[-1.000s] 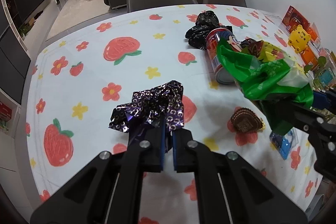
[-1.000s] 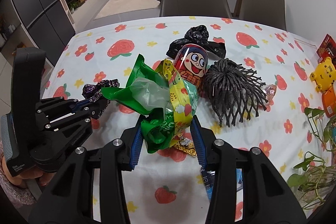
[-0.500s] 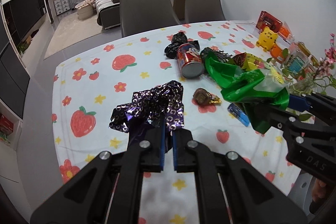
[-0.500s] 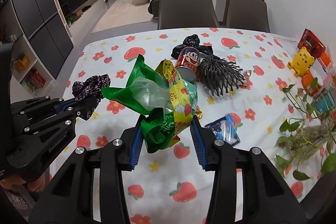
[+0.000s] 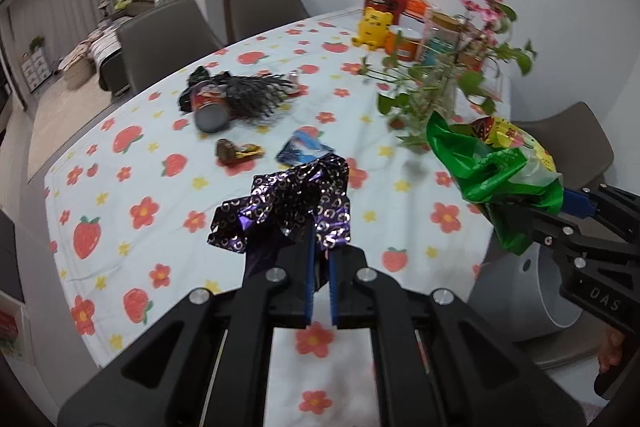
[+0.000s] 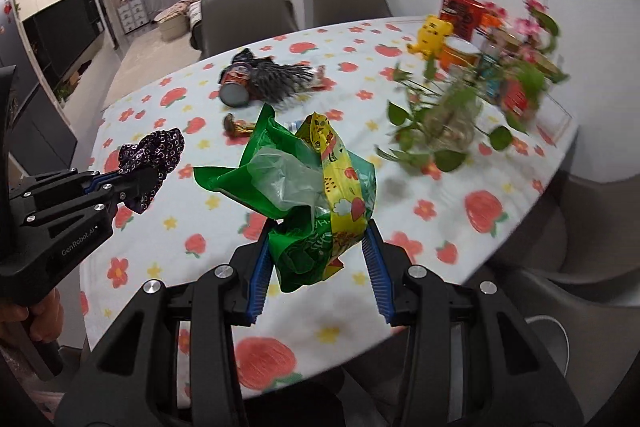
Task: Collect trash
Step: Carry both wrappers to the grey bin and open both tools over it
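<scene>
We see the left gripper [image 5: 320,251] pinched tight on a crumpled purple foil wrapper [image 5: 288,203], jaws all but touching, the wrapper lifted clear above the strawberry tablecloth [image 5: 132,187]. From the right wrist view the same left gripper [image 6: 132,183] sits at left with the wrapper [image 6: 156,155] sticking out of its tip.

The right gripper [image 6: 316,251] stands about half open, both blue pads pressing a bundle of green plastic bag [image 6: 256,179] and yellow snack wrapper [image 6: 340,187], held up off the table. In the left wrist view that gripper [image 5: 532,211] comes in from the right with the green bag [image 5: 500,179] over the table edge, above a white bin [image 5: 548,287] on the floor.

Still lying on the cloth: a red snack can [image 5: 208,103] on its side, a black mesh net [image 5: 256,95] touching it, a black bag [image 5: 196,77] behind the can, a gold-brown chocolate wrapper [image 5: 236,151], a blue packet [image 5: 302,151]. A potted green plant [image 5: 436,95] and a yellow bear toy [image 5: 376,27] stand at the far right side. Right wrist view is motion-blurred there.
</scene>
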`<state>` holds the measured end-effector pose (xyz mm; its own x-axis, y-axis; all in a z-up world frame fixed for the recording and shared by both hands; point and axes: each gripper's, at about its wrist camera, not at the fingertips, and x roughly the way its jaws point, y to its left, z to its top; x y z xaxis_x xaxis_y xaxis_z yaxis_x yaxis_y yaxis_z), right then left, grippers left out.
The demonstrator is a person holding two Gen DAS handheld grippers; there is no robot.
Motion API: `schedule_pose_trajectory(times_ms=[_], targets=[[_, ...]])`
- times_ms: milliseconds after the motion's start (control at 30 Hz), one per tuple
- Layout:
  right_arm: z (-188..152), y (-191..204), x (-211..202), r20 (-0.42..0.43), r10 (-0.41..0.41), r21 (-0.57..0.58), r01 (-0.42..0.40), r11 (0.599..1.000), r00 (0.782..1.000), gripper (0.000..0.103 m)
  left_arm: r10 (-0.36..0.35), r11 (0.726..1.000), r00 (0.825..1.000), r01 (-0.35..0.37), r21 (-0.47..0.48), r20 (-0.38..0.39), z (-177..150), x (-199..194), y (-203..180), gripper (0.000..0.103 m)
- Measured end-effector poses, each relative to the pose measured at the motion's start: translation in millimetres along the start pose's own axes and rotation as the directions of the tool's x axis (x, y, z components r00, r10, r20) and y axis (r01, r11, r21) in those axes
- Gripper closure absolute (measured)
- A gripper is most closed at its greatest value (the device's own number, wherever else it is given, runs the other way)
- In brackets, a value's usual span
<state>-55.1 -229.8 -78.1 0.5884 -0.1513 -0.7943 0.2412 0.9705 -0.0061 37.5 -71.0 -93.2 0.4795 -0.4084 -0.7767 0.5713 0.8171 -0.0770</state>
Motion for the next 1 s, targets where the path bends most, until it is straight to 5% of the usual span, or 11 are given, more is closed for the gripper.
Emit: schedule_pose_trajectory(times_ms=[267, 567, 733, 867, 1000], targets=[[-79.8, -131.5, -51.5, -0.074, -0.197, 0.226, 0.209, 0.951, 0.978, 0.062, -0.189, 0.957, 0.981, 0.195, 0.215, -0.048, 12.1, 13.9, -147.7, 0.097], [-152.1, -232.3, -89.8, -0.194, -0.330, 0.383, 0.381, 0.841, 0.924, 0.062, -0.354, 0.816, 0.912, 0.409, 0.408, -0.206, -6.7, 37.7, -317.7, 0.097], [-175.8, -256.1, -96.9, -0.237, -0.329, 0.431, 0.403, 0.807, 0.914, 0.052, -0.381, 0.760, 0.876, 0.478, 0.440, -0.295, -21.5, 55.4, -365.1, 0.092], [-189.5, -273.4, -98.3, -0.249, -0.319, 0.468, 0.402, 0.787, 0.914, 0.047, -0.373, 0.755, 0.856, 0.504, 0.419, -0.357, -31.1, 73.3, -387.7, 0.069], [-194.9, -284.5, -100.0, -0.252, -0.313, 0.475, 0.399, 0.784, 0.916, 0.047, -0.360, 0.760, 0.854, 0.502, 0.413, -0.375, -36.1, 79.0, -393.8, 0.057]])
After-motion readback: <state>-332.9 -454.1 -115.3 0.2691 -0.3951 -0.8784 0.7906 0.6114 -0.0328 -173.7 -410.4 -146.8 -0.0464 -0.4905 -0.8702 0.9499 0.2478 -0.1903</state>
